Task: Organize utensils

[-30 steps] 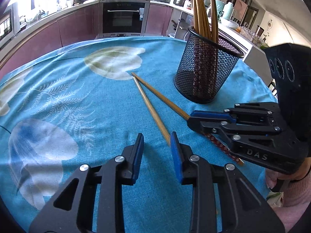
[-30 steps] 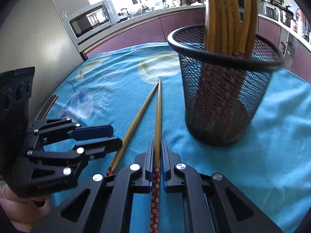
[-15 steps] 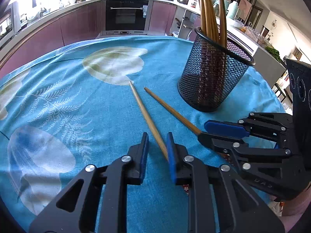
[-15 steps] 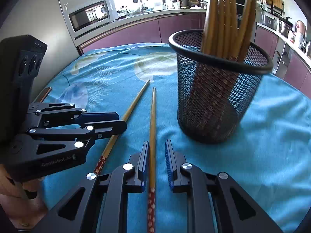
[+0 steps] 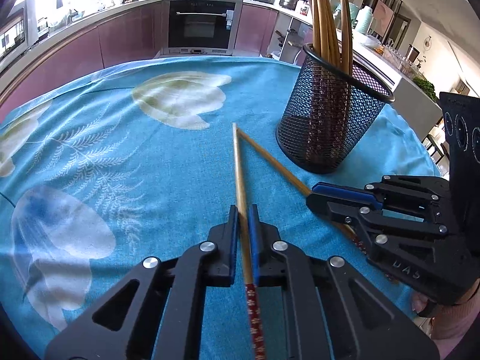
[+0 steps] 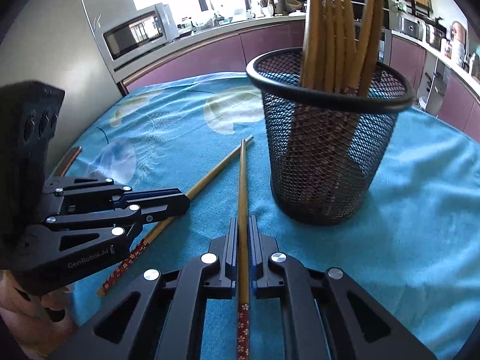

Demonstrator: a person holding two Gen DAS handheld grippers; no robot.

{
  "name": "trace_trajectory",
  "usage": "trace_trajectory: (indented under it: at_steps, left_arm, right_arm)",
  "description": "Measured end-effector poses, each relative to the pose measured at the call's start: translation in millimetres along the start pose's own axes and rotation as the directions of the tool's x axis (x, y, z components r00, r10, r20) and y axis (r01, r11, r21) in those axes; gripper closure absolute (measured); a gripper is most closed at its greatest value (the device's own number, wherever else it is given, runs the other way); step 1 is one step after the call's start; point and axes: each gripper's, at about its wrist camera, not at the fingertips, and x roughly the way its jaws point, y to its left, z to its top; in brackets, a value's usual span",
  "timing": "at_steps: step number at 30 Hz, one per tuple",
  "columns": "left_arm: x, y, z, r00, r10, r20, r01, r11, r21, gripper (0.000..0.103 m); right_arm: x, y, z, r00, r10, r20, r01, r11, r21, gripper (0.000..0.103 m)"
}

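Two bamboo chopsticks with red flowered ends lie on the blue tablecloth (image 5: pixel 105 150), their tips meeting in a V. My left gripper (image 5: pixel 243 213) is closing, and its blue pads press on the left chopstick (image 5: pixel 239 168). My right gripper (image 6: pixel 243 219) is closing too, its pads pressing on the right chopstick (image 6: pixel 242 180). Each gripper shows from the side in the other's view: the right gripper (image 5: pixel 312 199) over the right chopstick (image 5: pixel 270 159), the left gripper (image 6: pixel 183 201) over the left chopstick (image 6: pixel 216 171). A black mesh holder (image 5: pixel 330 126) (image 6: pixel 327 156) with several upright chopsticks stands just beyond.
The round table drops off behind the holder and at the right. Purple kitchen cabinets, an oven (image 5: pixel 204 27) and a microwave (image 6: pixel 135 34) stand behind. A person's hands (image 5: pixel 450 309) (image 6: pixel 18 309) hold the grippers at the near edge.
My left gripper went from open to shut on the left chopstick. The right gripper opened briefly, then shut again on its chopstick. The chopstick tips came together.
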Motion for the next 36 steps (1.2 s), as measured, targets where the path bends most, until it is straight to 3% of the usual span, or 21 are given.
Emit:
trace_trajectory:
  at_steps: [7, 12, 22, 26, 30, 36]
  left_arm:
    - [-4.3, 2.2, -3.6, 1.000, -0.004, 0.002, 0.004, 1.000, -0.006, 0.096]
    - [-7.5, -3.8, -6.2, 1.000, -0.028, 0.001, 0.028, 0.999, 0.017, 0.096]
    - [-1.6, -5.7, -6.5, 1.000, -0.011, -0.018, 0.013, 0.998, 0.061, 0.091]
    - [1.2, -7.2, -3.2, 1.000, 0.002, -0.015, -0.001, 0.998, 0.069, 0.094]
    - [-0.4, -8.3, -3.5, 1.000, 0.008, -0.012, -0.007, 0.998, 0.055, 0.096]
    - [-19.0, -7.7, -2.7, 0.999, -0.040, 0.025, 0.039, 0.999, 0.033, 0.096]
  right_arm:
    - [-18.1, -2.5, -5.3, 0.995, 0.092, 0.039, -0.094, 0.995, 0.035, 0.097]
    - [-11.5, 8.3, -4.7, 0.991, 0.135, 0.015, -0.135, 0.991, 0.014, 0.097]
    - [9.3, 20.4, 2.4, 0.997, 0.067, -0.041, -0.068, 0.997, -0.040, 0.094]
    - [12.6, 26.0, 3.2, 0.999, 0.030, -0.034, -0.033, 0.997, -0.071, 0.095]
    - [8.9, 17.8, 2.2, 0.998, 0.060, -0.018, -0.060, 0.998, -0.035, 0.097]
    - [-19.4, 11.1, 2.6, 0.991, 0.118, 0.065, -0.118, 0.993, -0.011, 0.097]
